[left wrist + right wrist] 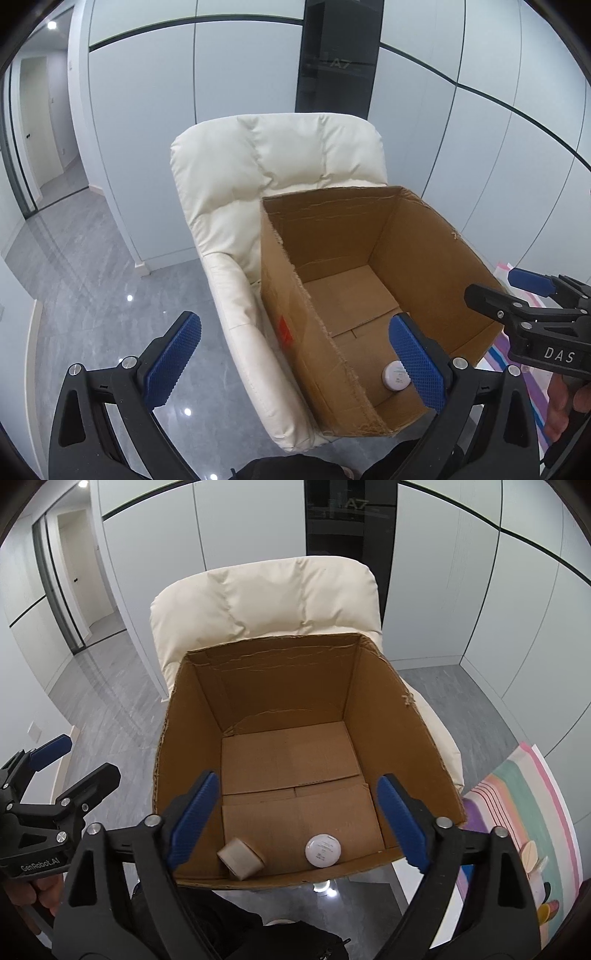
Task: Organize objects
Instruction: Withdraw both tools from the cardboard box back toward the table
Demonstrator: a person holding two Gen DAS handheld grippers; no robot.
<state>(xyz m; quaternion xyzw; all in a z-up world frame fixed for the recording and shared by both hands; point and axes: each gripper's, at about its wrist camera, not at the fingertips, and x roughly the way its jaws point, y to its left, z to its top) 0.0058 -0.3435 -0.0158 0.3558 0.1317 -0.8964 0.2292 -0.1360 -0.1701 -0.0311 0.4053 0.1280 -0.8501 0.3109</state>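
An open cardboard box (192, 701) stands on the seat of a cream armchair (266, 594). On its floor near the front wall lie a white round jar (323, 850) and a small beige block (240, 858), tipped on an edge. My right gripper (295, 777) hangs open above the box's front part, with nothing between its blue pads. My left gripper (295, 319) is open over the box's left wall (288, 295) and holds nothing. In the left wrist view only the jar (395, 374) shows, partly behind a pad; the right gripper (493, 284) is at the box's right.
Glossy grey floor (92, 277) surrounds the chair. A striped colourful mat (517, 812) lies on the floor at the right. White wall panels and a dark column (351, 517) stand behind the chair. A corridor opens at the far left. A hand (565, 402) holds the right gripper.
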